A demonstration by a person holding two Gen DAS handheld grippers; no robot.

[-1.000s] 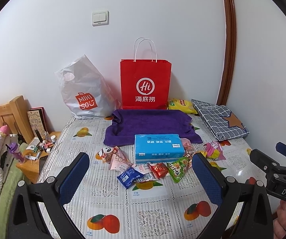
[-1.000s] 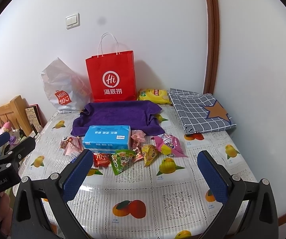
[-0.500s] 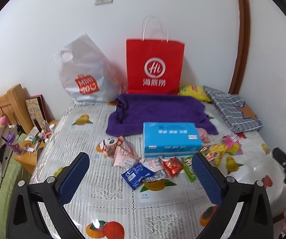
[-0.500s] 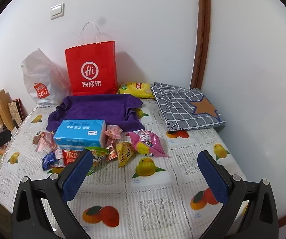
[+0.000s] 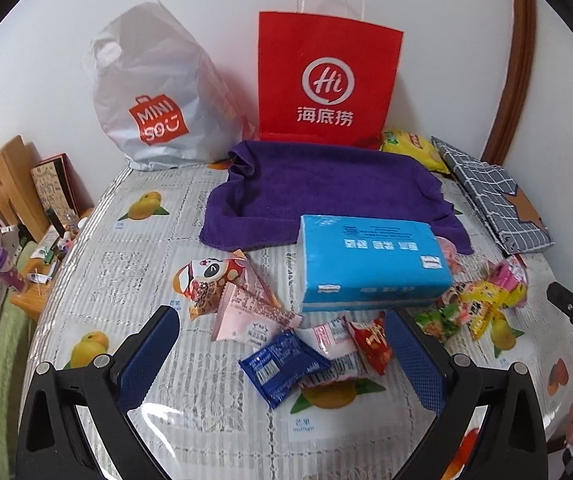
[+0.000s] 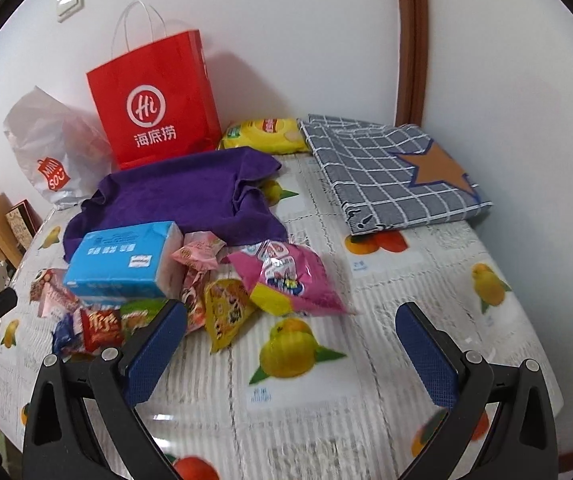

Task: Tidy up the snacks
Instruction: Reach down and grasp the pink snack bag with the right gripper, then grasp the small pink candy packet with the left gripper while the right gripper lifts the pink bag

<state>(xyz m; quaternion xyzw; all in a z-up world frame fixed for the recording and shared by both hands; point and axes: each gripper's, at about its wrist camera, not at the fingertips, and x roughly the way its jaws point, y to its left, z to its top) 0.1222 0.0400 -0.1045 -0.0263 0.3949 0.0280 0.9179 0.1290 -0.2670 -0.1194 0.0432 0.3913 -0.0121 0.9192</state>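
Hovering over the near edge of the fruit-print tablecloth [image 5: 134,264], the left gripper [image 5: 286,354] has its blue pads spread wide and empty, framing the blue packet [image 5: 284,362] and the red packet [image 5: 374,342] that lie just in front of the blue tissue box [image 5: 370,260]; the aim seems to be to line up on one of these before closing. The right gripper [image 6: 292,344] is likewise wide apart and holds nothing, poised to the right of the tissue box, above bare cloth in front of the pink bag [image 6: 286,276] and the yellow packet [image 6: 226,312]. The snacks sit in a loose scatter hugging the front and both sides of the tissue box, a panda-print packet [image 5: 210,280] and a pale pink sachet [image 5: 246,312] to its left, green and yellow ones to its right, so none is sorted yet. Behind the tissue box lies a purple towel [image 5: 326,184], bunched up at its edges into a shallow tray with nothing visible in it, probably the place meant for the snacks. Behind the towel stand a red paper bag [image 5: 326,80] and a white plastic bag [image 5: 158,96]; their contents cannot be seen. A yellow chip bag [image 6: 266,134] rests behind the towel beside a folded checked cloth [image 6: 390,172].
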